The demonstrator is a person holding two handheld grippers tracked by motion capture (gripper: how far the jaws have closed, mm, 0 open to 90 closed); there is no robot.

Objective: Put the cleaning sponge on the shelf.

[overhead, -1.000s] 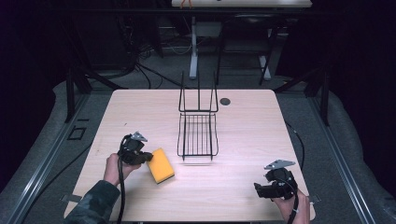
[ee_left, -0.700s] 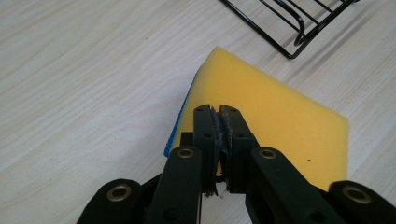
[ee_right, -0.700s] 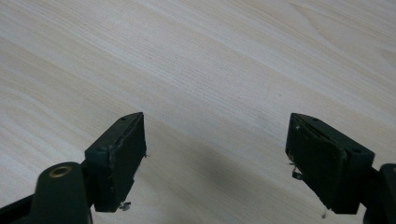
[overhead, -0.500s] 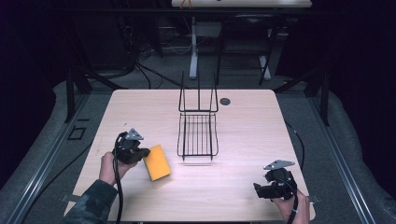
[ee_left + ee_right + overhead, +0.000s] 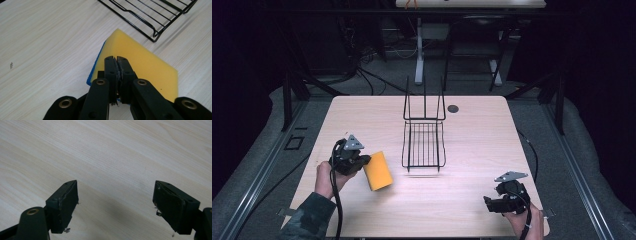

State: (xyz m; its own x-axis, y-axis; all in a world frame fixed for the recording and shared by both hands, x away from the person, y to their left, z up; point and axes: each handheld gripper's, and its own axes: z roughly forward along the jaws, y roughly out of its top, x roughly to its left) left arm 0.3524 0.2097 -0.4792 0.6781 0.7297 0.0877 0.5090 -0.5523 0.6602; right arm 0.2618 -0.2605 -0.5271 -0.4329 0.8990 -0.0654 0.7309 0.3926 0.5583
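A yellow sponge (image 5: 378, 171) with a blue underside hangs tilted just over the left part of the wooden table (image 5: 472, 125). My left gripper (image 5: 363, 162) is shut on the sponge's near edge. In the left gripper view the jaws meet tightly at the gripper (image 5: 116, 59), pinching the sponge (image 5: 140, 57), which spreads out beyond them. A black wire rack (image 5: 424, 145) lies in the middle of the table, to the right of the sponge, with its upright back at the far side. My right gripper (image 5: 492, 202) rests low at the front right and stands open (image 5: 115, 202) over bare wood.
A small dark round disc (image 5: 453, 108) sits on the table behind the rack. The rack's front rim (image 5: 150, 15) lies close beyond the sponge. Dark frames, cables and a table leg stand past the far edge.
The left hand has risen a little with the sponge, which now tilts more steeply off the table. The right hand and the rack have stayed put.
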